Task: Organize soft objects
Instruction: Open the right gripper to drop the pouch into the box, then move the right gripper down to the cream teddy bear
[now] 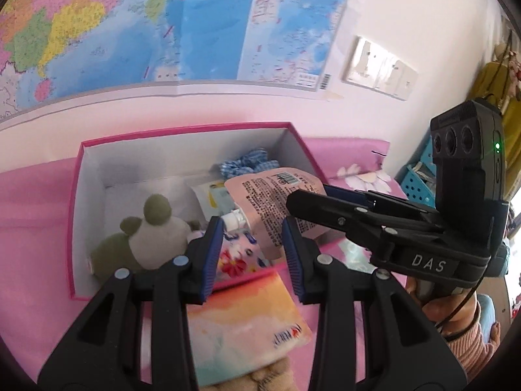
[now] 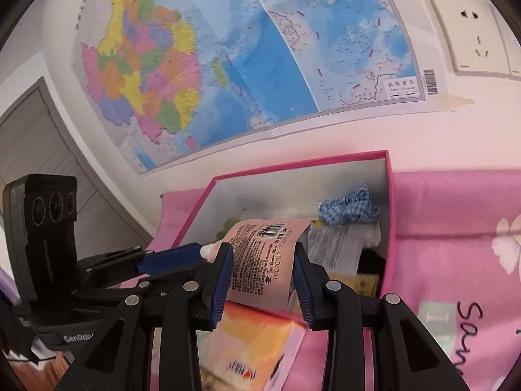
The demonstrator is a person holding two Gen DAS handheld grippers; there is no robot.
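Left wrist view: pink bedding (image 1: 32, 202) against a white wall with one map (image 1: 162, 26). One pink-rimmed box (image 1: 182, 128) holds one plush toy (image 1: 146, 241); only the right wrist view shows a grey door (image 2: 35, 130). Left gripper (image 1: 252, 257) grasps a tissue pack (image 1: 247, 325) before the box; right gripper (image 2: 263, 280) grasps a pink pouch (image 2: 263, 254) above it.

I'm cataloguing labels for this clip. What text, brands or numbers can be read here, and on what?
"DAS": on the right gripper body.
"GenRob", cut off: on the left gripper body.
"YG020317": on the pink pouch; its fine print is too small.
"南海诸岛": wall map inset.
"Sam", cut off: on the pink sheet.
Tissue pack logo: blurred.
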